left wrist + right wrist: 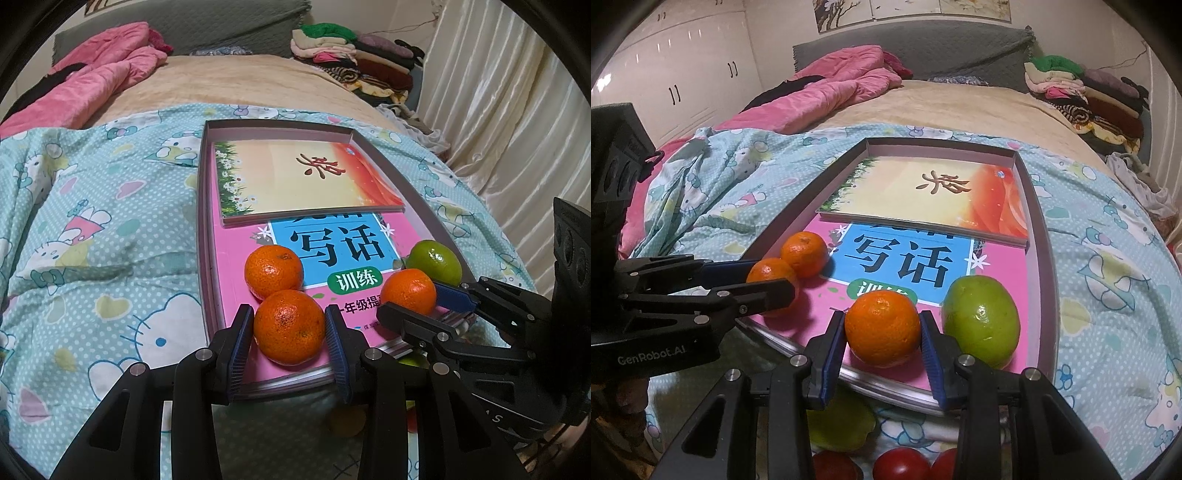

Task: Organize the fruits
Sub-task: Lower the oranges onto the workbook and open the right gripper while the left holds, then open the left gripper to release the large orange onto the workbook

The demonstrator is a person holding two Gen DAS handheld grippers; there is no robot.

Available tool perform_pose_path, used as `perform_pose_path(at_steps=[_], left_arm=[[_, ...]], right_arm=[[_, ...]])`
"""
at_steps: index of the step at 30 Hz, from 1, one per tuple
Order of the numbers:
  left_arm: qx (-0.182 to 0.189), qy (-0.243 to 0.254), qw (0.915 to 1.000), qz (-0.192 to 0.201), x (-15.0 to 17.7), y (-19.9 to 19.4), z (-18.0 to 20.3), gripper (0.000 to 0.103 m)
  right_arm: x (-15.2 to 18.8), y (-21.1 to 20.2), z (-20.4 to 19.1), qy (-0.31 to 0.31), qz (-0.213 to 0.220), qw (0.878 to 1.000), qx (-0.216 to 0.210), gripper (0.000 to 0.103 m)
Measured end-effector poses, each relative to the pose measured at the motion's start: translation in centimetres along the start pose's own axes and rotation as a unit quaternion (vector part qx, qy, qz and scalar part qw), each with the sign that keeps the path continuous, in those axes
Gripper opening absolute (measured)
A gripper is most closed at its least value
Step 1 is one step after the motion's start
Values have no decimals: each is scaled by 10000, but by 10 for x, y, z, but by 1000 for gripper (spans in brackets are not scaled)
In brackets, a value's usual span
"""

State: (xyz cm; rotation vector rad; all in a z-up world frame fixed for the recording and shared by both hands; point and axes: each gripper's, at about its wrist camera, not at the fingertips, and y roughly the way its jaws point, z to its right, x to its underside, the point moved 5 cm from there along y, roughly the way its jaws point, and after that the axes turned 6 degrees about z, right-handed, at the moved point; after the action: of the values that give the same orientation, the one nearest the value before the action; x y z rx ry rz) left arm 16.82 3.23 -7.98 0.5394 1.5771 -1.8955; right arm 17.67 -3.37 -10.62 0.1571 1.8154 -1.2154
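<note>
A shallow grey tray [202, 221] [1046, 258] lies on the bed with a pink book [236, 266] [1001, 258] inside. My left gripper [289, 314] [772, 277] is shut on an orange [289, 326] [767, 275] at the book's near edge. A second orange [273, 271] [804, 254] lies touching it just behind. My right gripper [882, 317] [412, 295] is shut on another orange [882, 326] [408, 291] further right. Beside that one sits a green fruit [980, 319] [436, 260].
A yellow-and-red book [306, 177] [934, 195] fills the tray's far half. Below the tray's near edge lie a green fruit [838, 424] and red fruits [901, 465]. A patterned blue quilt [92, 240] surrounds the tray. Pink bedding [107, 77] and stacked clothes [351, 59] lie farther back.
</note>
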Motion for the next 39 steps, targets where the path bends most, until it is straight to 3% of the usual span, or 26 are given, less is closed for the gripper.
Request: perform_pose_path(at_steps=[35, 37, 39], left_arm=[[-13, -44, 10000, 9, -2, -4, -1, 42], [-21, -46, 10000, 27, -2, -4, -1, 43], [-36, -60, 10000, 46, -2, -4, -2, 50]], right_arm=[[-8, -15, -7, -215, 338, 9992, 11, 47], [-8, -17, -6, -200, 364, 9991, -7, 50], [-8, -18, -6, -198, 394, 9990, 10, 53]])
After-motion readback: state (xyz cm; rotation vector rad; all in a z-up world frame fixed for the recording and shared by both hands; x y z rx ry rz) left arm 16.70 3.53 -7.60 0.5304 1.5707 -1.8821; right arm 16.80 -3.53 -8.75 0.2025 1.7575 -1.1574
